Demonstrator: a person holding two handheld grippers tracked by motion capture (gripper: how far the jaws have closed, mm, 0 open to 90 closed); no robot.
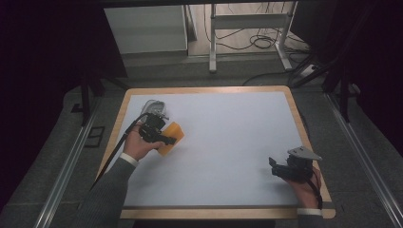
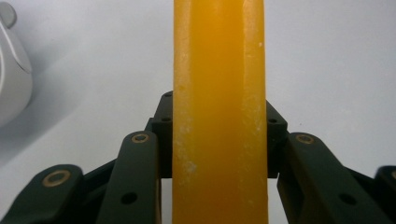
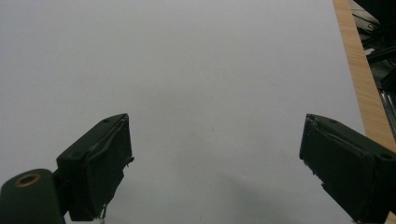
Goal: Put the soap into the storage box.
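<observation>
From the high view I have a white work surface (image 1: 228, 142) set on a light wooden table (image 1: 297, 118), its wood showing as a border all round, standing on grey carpet with metal rails (image 1: 66, 161) running along both sides. Beyond the far edge I see a white cabinet (image 1: 145, 28), the pale legs of a desk frame (image 1: 249, 35) and loose black cables (image 1: 259, 42) lying on the floor; the corners of the room fall off into darkness. My left gripper (image 1: 166, 138) sits over the near-left part of the surface, held in the left hand (image 1: 140, 145), a grey sleeve (image 1: 109, 190) behind it. Its jaws are clamped on an orange block (image 1: 171, 137), and in the left gripper view that orange block (image 2: 219, 112) stands up between them, pressed from both sides, with pale scuffs along its edges. Just beyond the gripper lies a white and grey object (image 1: 156, 107), a curved white shell at the left edge of the left gripper view (image 2: 11, 84); I think it may be a computer mouse, though I can't be sure at this resolution. My right gripper (image 1: 274, 166) rests low at the near-right of the surface, close to the wooden edge, in the right hand (image 1: 306, 187). In the right gripper view its jaws (image 3: 215, 168) stand wide apart with nothing between them, only bare white surface ahead.
</observation>
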